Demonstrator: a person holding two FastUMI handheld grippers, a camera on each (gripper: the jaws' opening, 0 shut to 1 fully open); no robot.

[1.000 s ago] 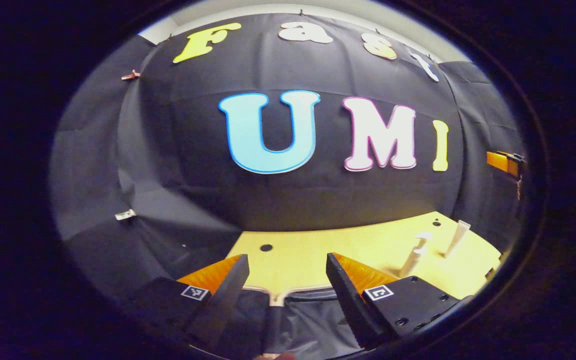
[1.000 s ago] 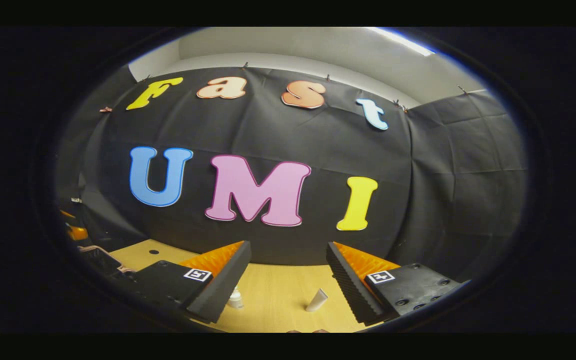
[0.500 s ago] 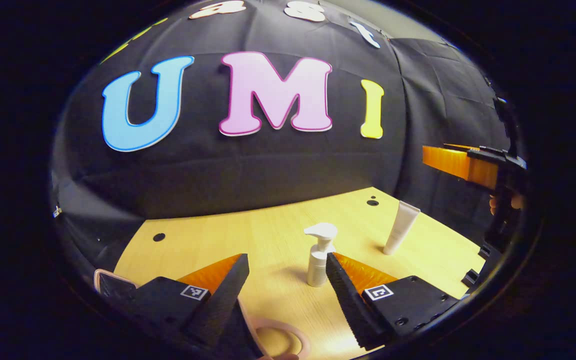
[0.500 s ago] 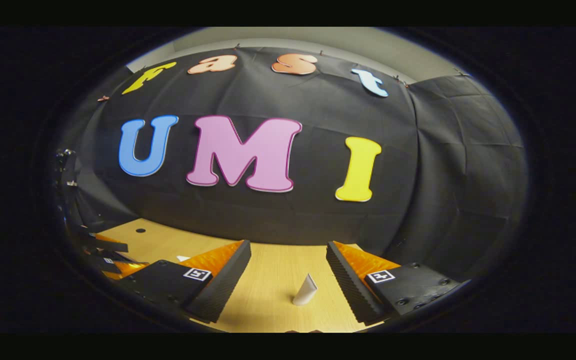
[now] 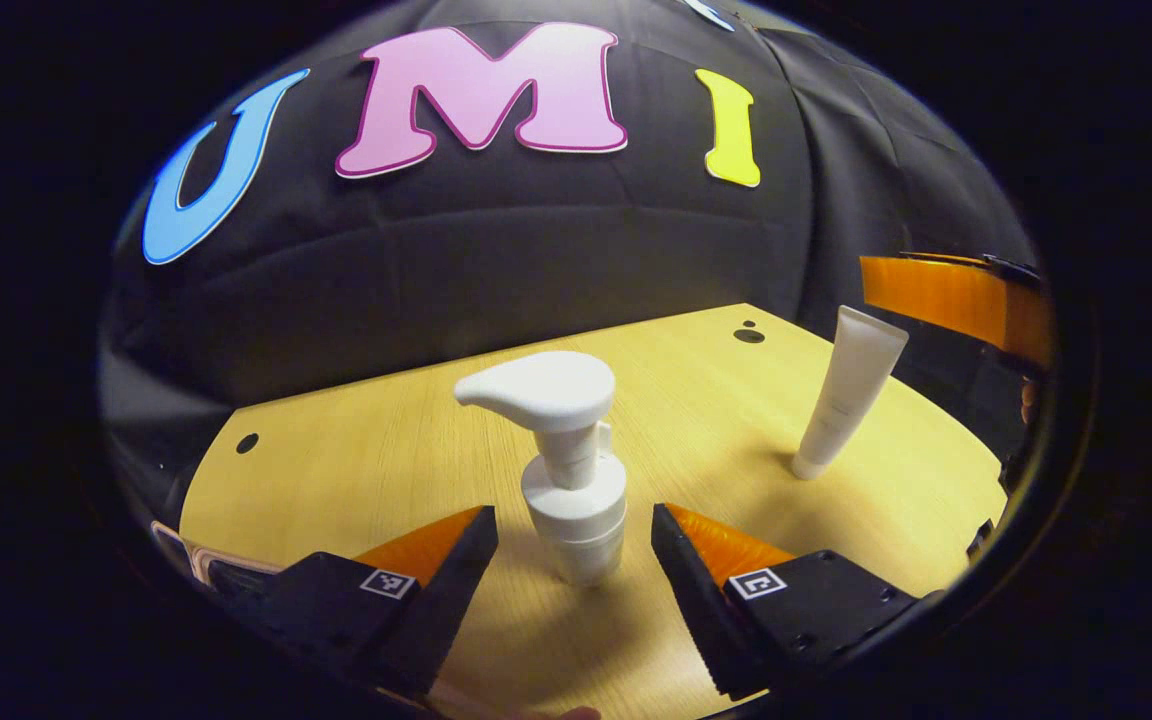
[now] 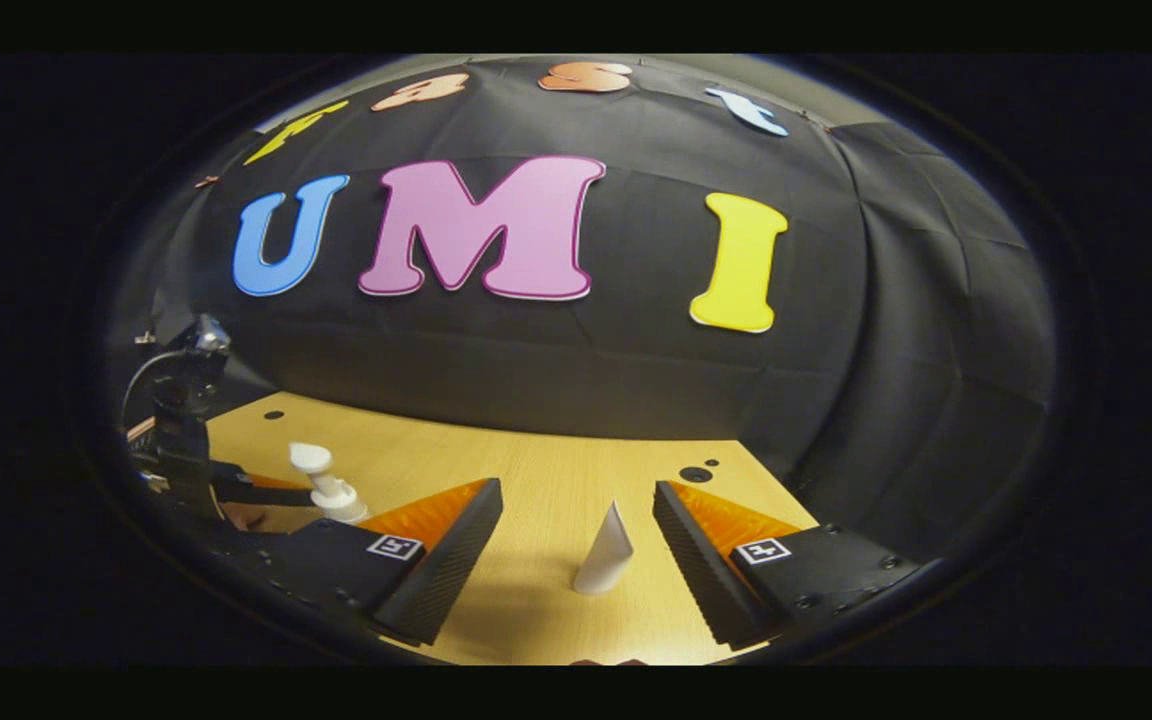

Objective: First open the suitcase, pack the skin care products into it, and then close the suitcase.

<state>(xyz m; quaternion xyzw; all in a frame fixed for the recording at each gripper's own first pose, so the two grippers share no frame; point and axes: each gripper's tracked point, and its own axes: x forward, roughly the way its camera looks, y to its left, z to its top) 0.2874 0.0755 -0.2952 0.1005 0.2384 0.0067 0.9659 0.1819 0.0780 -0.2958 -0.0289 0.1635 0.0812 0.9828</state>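
Note:
A white pump bottle (image 5: 572, 470) stands upright on the wooden table (image 5: 386, 450), right at the gap of my left gripper (image 5: 574, 515), which is open and apart from it on both sides. To its right stands a white tube (image 5: 846, 400) on its cap, beside a finger of the right gripper (image 5: 951, 300). In the right gripper view the same tube (image 6: 604, 550) stands just ahead of my open right gripper (image 6: 576, 487), centred in its gap. The pump bottle (image 6: 326, 485) shows at the left there, with the left gripper (image 6: 191, 465) next to it.
A pale-edged dark object (image 5: 191, 560), partly hidden, lies at the table's near left corner. Small dark holes (image 5: 748, 335) mark the tabletop near its far edge. The black cloth wall (image 5: 496, 270) closes off the back and right sides.
The left gripper swung right and down until the pump bottle sits large at its gap. The right gripper tilted down and came closer to the tube. Both stayed open.

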